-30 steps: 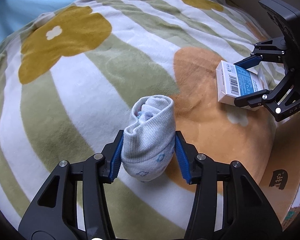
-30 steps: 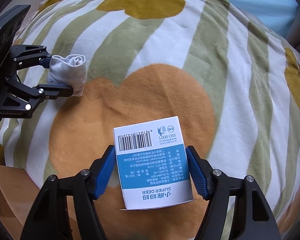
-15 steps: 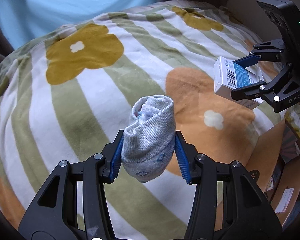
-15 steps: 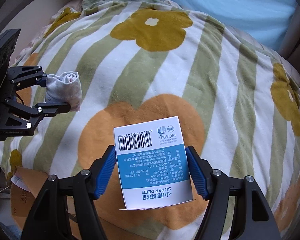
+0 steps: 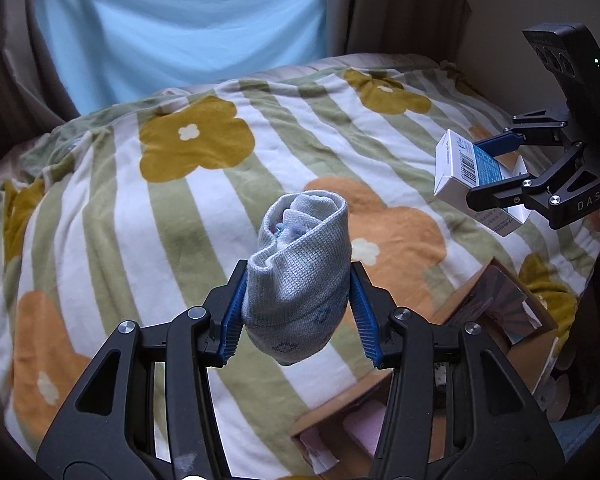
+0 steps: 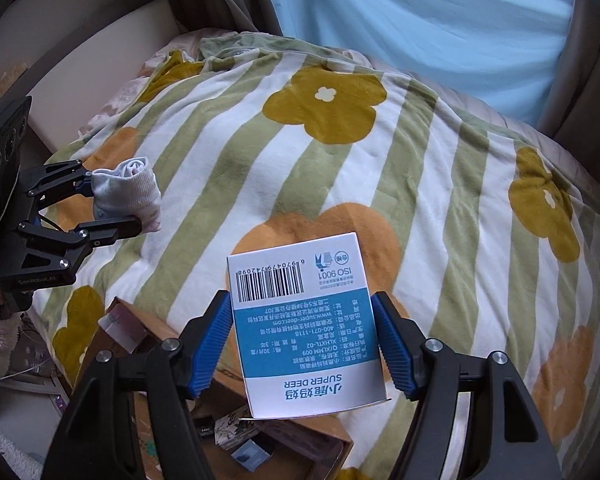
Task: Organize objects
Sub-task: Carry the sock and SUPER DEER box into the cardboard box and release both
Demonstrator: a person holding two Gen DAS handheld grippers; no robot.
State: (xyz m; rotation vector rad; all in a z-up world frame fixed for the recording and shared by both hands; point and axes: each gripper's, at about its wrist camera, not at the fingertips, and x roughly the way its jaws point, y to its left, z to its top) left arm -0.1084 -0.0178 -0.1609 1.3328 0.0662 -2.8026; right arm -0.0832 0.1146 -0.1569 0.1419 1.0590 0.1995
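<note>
My left gripper (image 5: 298,314) is shut on a rolled pale blue sock (image 5: 300,276) and holds it in the air above the bed's near edge. It also shows at the left of the right wrist view (image 6: 112,208), with the sock (image 6: 128,196). My right gripper (image 6: 304,340) is shut on a white and blue carton (image 6: 306,328) with a barcode, held above the blanket's edge. In the left wrist view that gripper (image 5: 496,168) and carton (image 5: 470,172) are at the far right.
A striped flowered blanket (image 5: 160,208) covers the bed (image 6: 440,184). An open cardboard box (image 5: 496,312) with several items stands below the bed's edge (image 6: 160,344). A light blue curtain (image 5: 180,28) hangs behind. A pale wall panel (image 6: 100,68) lies to the left.
Both grippers have lifted and pulled back from the blanket with their objects still held. More of the curtain and the cardboard box has come into view.
</note>
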